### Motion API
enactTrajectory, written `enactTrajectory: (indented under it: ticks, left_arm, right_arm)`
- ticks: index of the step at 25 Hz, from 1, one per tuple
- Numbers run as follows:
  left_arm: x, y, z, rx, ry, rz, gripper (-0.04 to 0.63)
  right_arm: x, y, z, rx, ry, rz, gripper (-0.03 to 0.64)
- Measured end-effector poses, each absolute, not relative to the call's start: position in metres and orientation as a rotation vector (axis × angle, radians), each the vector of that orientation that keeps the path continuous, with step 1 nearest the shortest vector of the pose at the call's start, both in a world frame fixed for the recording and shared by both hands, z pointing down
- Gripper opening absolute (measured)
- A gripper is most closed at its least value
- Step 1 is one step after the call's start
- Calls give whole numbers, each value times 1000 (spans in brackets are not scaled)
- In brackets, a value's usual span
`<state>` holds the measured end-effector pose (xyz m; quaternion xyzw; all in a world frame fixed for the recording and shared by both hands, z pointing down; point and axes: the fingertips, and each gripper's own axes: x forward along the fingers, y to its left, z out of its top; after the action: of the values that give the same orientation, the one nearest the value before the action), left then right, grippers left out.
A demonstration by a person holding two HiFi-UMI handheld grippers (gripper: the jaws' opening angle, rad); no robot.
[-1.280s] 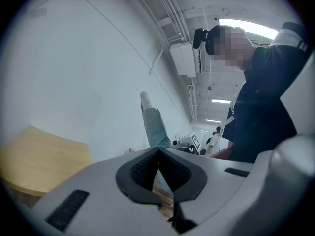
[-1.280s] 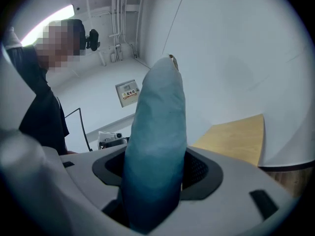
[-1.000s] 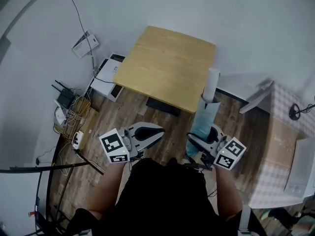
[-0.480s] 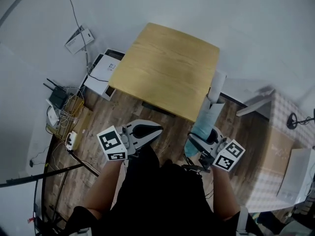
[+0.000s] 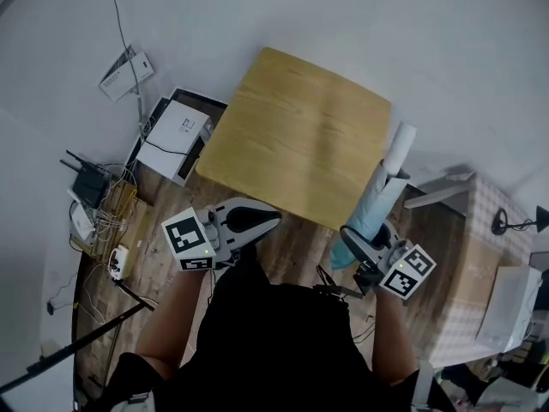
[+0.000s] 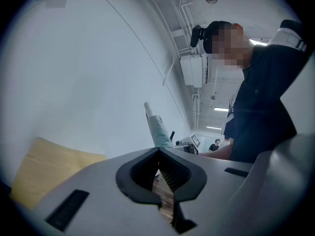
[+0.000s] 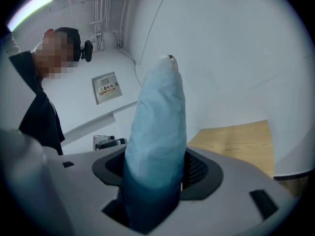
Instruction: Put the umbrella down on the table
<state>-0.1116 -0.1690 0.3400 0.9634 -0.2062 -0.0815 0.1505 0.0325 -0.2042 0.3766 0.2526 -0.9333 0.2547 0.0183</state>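
Right tongs clamped on the folded umbrella, which has tilted further in the last 1 s and sits beside the counter, not yet over it. Left tongs closed, empty. Next: carry over, lay flat.

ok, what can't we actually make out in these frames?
- Lower end of the umbrella: in the head view it is hidden by the right tool. In the right gripper view it is sunk between that tool's jaws.
- Legs of the table: head view, hidden under its own top.
- Print on the wall sign: right gripper view, too small to read.
- Floor cables: head view, too small and tangled to trace.
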Motion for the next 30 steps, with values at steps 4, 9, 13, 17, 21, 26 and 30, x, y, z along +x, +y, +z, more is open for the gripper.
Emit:
enactTrajectory:
  ticks: [4, 9, 13, 17, 21, 26, 30]
  left_arm:
    - [-151, -186, 356, 2721, -538, -225, 12]
    - [-170, -208, 372, 2704, -474, -238, 12]
    - [-164, -222, 374, 2717, -449, -252, 12]
    - [-163, -236, 376, 2712, -463, -229, 12]
    - [-157, -256, 370, 2721, -501, -189, 12]
    - [-153, -281, 367, 2726, -557, -130, 12]
    - [-132, -308, 369, 2717, -578, -53, 12]
  right_arm:
    - [5, -223, 375, 874, -2874, 796, 296]
    - [-15, -232, 377, 925, -2846, 789, 296]
    - [-16, -235, 385, 909, -2823, 796, 296]
    - [-18, -248, 389, 888, -2839, 805, 296]
    - [-13, -272, 389, 840, -2884, 818, 296]
    - [-9, -309, 390, 817, -2921, 791, 297]
    - [11, -338, 388, 817, -2933, 763, 296]
